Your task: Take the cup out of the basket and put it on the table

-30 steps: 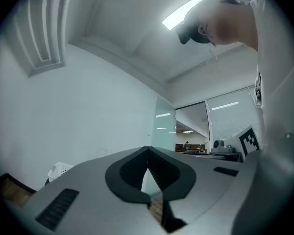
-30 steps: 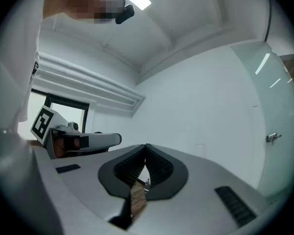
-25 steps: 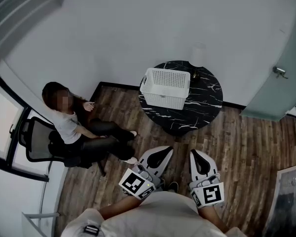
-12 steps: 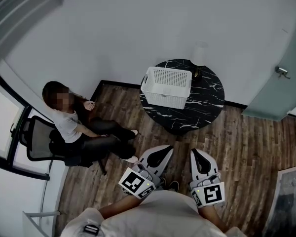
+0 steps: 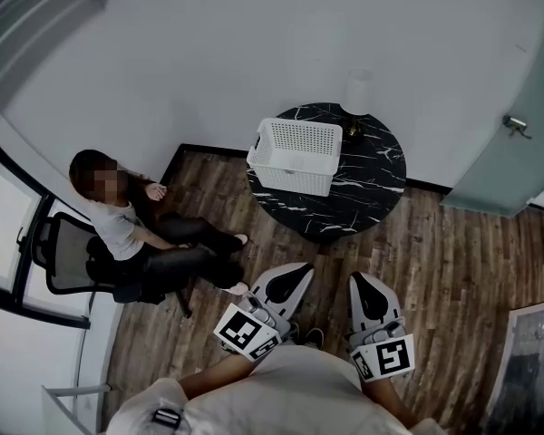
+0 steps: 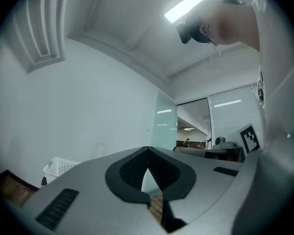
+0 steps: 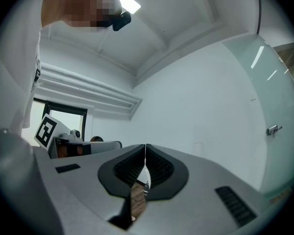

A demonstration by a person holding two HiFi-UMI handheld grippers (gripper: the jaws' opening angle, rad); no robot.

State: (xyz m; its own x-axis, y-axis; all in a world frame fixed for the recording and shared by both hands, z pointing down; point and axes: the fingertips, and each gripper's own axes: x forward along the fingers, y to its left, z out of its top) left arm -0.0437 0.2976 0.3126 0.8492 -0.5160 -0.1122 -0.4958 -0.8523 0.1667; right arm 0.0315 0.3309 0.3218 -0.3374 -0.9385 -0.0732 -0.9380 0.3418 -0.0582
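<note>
Left gripper [image 5: 301,274] and right gripper [image 5: 356,282] are held low by the torso, pointing toward the surface [image 5: 372,193]. Both have jaws pressed together and empty. Basket [image 5: 295,156] sits at the surface's left edge; cup inside can't be made out. Only the head view shows the seated person [image 5: 127,229]; only the right gripper view shows the door handle [image 7: 272,129] close.

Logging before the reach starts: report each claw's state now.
Left claw: closed, holding nothing.
Right claw: closed, holding nothing.
</note>
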